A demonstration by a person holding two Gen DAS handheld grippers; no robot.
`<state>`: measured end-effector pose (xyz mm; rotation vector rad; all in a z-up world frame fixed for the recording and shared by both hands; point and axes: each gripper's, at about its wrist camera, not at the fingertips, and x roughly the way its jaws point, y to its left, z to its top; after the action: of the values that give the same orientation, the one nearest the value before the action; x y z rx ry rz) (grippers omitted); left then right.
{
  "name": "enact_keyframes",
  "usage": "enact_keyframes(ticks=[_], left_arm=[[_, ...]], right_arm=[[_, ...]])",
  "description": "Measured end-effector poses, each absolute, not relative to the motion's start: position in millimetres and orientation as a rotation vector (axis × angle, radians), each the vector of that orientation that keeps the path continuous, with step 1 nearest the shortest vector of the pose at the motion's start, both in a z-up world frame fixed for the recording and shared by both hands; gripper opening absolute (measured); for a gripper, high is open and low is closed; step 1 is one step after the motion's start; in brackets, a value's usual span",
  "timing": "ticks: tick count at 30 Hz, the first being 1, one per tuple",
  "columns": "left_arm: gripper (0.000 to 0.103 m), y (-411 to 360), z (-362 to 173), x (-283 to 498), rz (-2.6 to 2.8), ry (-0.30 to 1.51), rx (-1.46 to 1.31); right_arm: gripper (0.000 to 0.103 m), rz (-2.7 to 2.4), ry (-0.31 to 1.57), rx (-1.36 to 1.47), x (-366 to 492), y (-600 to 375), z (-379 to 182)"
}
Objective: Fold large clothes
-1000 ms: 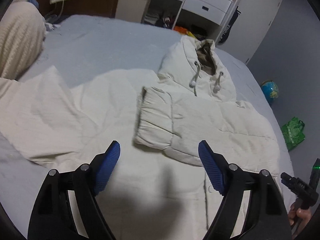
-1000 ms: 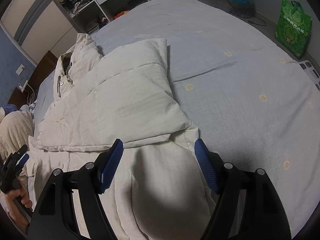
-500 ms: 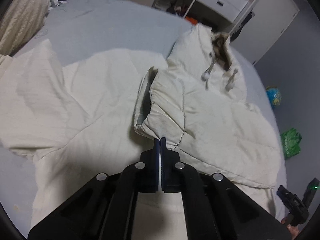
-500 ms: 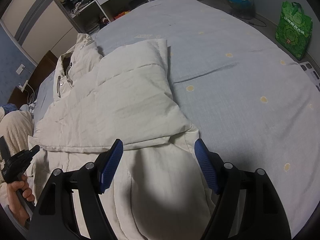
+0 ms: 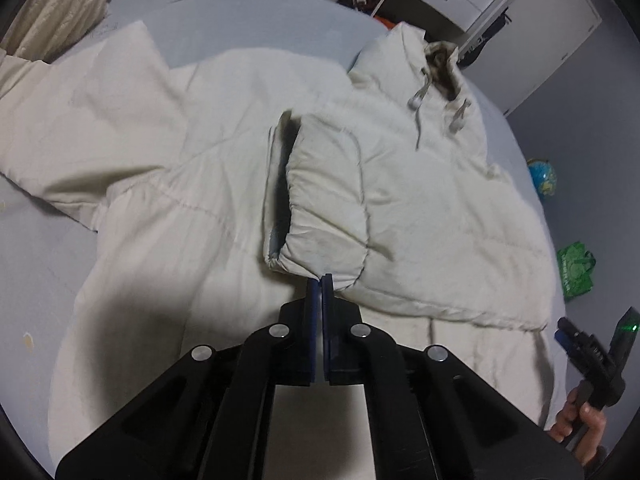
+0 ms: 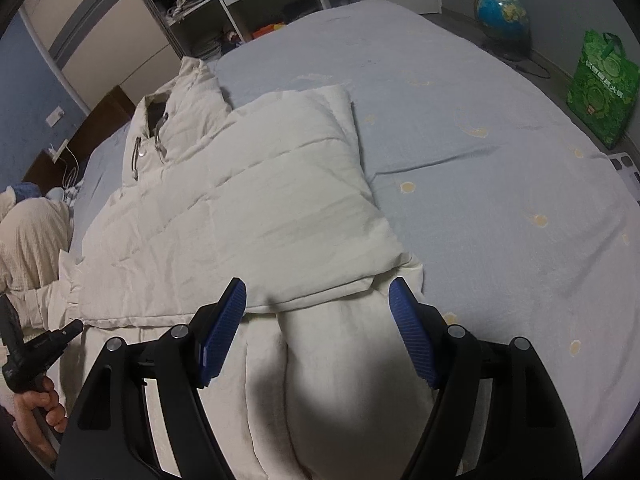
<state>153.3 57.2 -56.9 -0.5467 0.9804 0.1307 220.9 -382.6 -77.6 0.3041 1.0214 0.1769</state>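
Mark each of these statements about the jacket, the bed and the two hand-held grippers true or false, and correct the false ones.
1. The left hand-held gripper is shut on the cuff of the jacket's folded sleeve. True.
2. The right hand-held gripper is clamped on the jacket's hem. False: its jaws stand wide open over the cream jacket, holding nothing.
3. The jacket lies on a light blue bed sheet. True.
4. A red bag stands beside the bed. False: the bag is green.
5. A globe stands on the floor past the bed. True.
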Motion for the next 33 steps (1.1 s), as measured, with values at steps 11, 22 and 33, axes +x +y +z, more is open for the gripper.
enact_keyframes(ticks=[11, 22, 33], left_arm=[[0.069, 100, -37, 112, 0.182, 0.897, -0.515], [0.069, 242, -64, 61, 0.448, 0.827, -0.736], [0.066, 306, -103, 54, 0.518, 0.746, -0.955]], right_arm=[[0.070, 0.191, 0.976, 0.289, 208, -383, -62], [0.070, 0.196, 0.963, 0.224, 175, -373, -39], [0.070, 0.161, 1.008, 0.141, 177, -359, -47]])
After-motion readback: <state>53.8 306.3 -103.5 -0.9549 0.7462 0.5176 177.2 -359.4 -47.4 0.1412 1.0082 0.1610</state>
